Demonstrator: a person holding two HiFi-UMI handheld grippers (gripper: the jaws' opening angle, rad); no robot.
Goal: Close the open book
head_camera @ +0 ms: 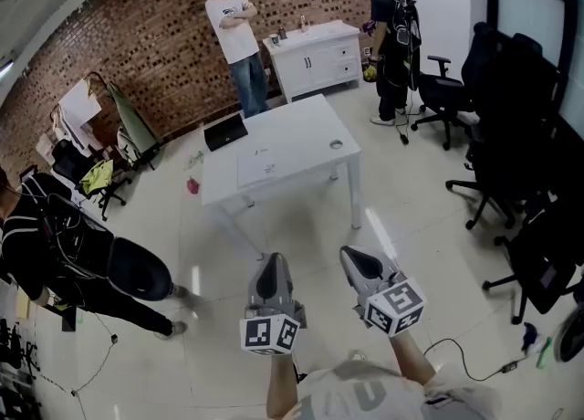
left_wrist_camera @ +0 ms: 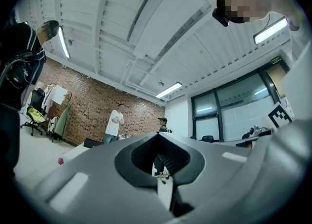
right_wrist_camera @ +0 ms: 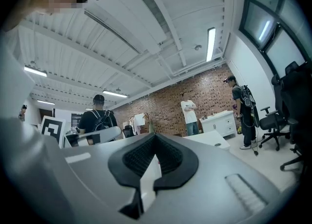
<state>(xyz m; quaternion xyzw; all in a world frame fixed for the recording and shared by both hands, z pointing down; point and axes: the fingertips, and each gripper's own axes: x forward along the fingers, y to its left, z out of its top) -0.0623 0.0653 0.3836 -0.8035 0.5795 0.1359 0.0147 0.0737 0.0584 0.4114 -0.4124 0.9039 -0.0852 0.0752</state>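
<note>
An open book (head_camera: 264,165) with white pages lies flat on the white table (head_camera: 306,126), well ahead of me across the floor. Both grippers hang over bare floor, short of the table and apart from it. In the head view my left gripper (head_camera: 271,262) and right gripper (head_camera: 350,256) point toward the table side by side. Seen in its own view, the left gripper (left_wrist_camera: 158,135) has its jaws together with nothing between them. The right gripper (right_wrist_camera: 155,134) is likewise shut and empty. The table's edge (right_wrist_camera: 210,138) shows beyond the right jaws.
A black laptop-like slab (head_camera: 224,131) and a small round item (head_camera: 336,144) also sit on the table. Two people (head_camera: 237,39) (head_camera: 391,39) stand by a white cabinet (head_camera: 315,57) at the brick wall. Another person (head_camera: 78,258) is at left. Office chairs (head_camera: 511,162) crowd the right, and a cable (head_camera: 465,359) lies on the floor.
</note>
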